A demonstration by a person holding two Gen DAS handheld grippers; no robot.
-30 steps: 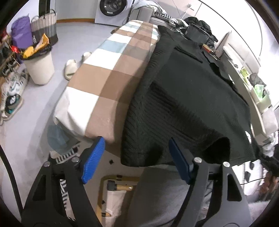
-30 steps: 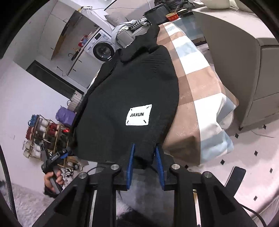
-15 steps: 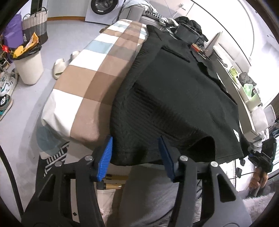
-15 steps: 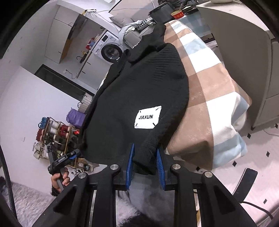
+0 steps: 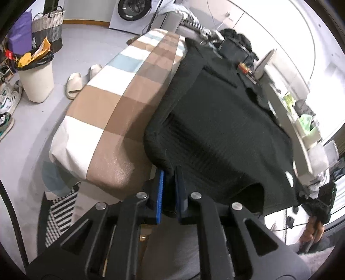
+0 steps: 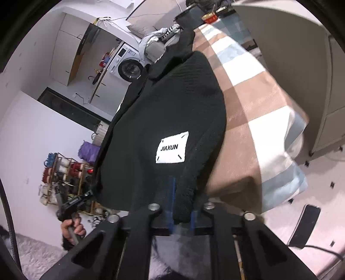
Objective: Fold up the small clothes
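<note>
A black knitted top [image 5: 220,120] lies lengthwise on a checked brown, white and blue blanket [image 5: 112,112] over a narrow bed. In the right wrist view the same top [image 6: 168,112] shows a white "JIAXUN" patch [image 6: 172,147]. My left gripper [image 5: 170,183] is shut on the near hem corner of the top, the knit bunched between its blue pads. My right gripper [image 6: 182,200] is shut on the other near corner, a thick fold of hem clamped between its pads. The far end of the top reaches the head of the bed.
A white bin [image 5: 35,79] with a black liner, slippers [image 5: 74,85] and a woven basket [image 5: 47,28] stand on the floor to the left. A washing machine [image 5: 133,13] is at the back. A grey cabinet [image 6: 301,53] flanks the bed. A shelf rack [image 6: 62,176] stands low left.
The left gripper's jaws came together from wide open and now pinch the hem corner. The right gripper tightened on its corner. The left camera moved a little closer to the bed end.
</note>
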